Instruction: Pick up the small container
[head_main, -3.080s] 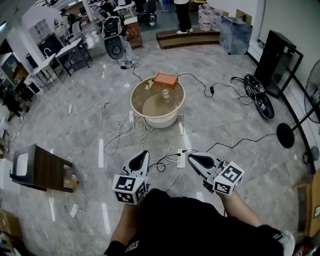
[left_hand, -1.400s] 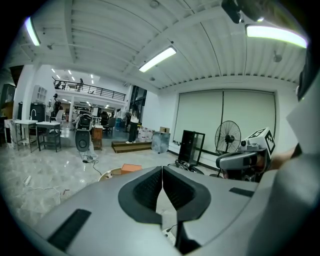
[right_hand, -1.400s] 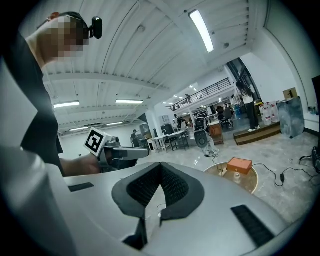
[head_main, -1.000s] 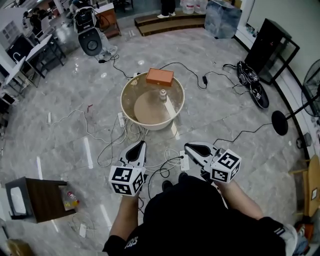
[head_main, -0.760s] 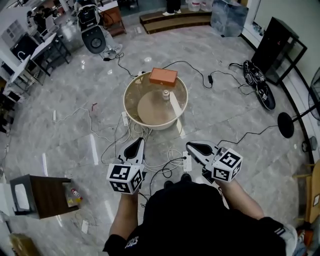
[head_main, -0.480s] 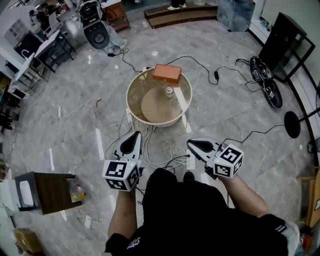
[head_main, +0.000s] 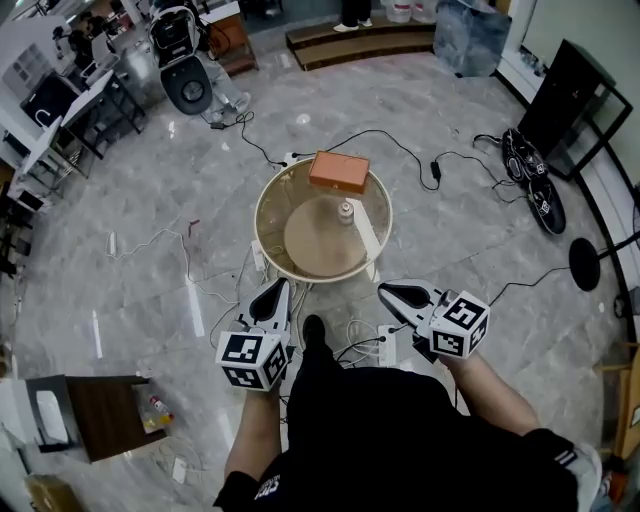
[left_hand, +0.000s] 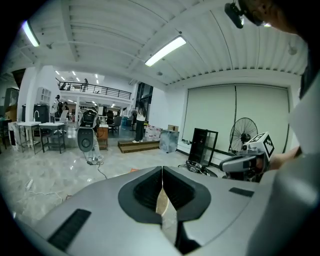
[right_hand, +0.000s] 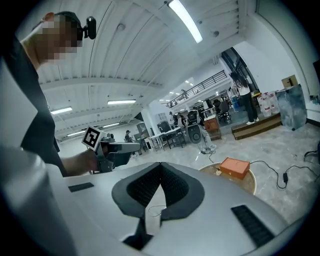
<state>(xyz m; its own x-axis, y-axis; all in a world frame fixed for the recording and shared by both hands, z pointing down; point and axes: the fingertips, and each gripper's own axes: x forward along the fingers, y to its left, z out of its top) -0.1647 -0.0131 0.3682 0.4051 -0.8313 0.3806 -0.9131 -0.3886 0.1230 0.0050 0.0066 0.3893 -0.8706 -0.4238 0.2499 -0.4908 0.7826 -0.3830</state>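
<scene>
The small container, a pale little jar with a cap, stands upright on the brown top of a round cream table, right of its middle. An orange box lies on the far rim and also shows in the right gripper view. My left gripper hovers just short of the table's near left rim, jaws shut and empty. The right gripper is level with it near the right rim, also shut with nothing held. Both are well short of the container.
Cables and a white power strip lie on the marble floor under my hands. A dark side table is at the lower left. A black shelf, a dark bag and a fan base stand to the right.
The person has walked forward, so the round table now lies right in front of both grippers. Both grippers stayed shut and kept their spacing.
</scene>
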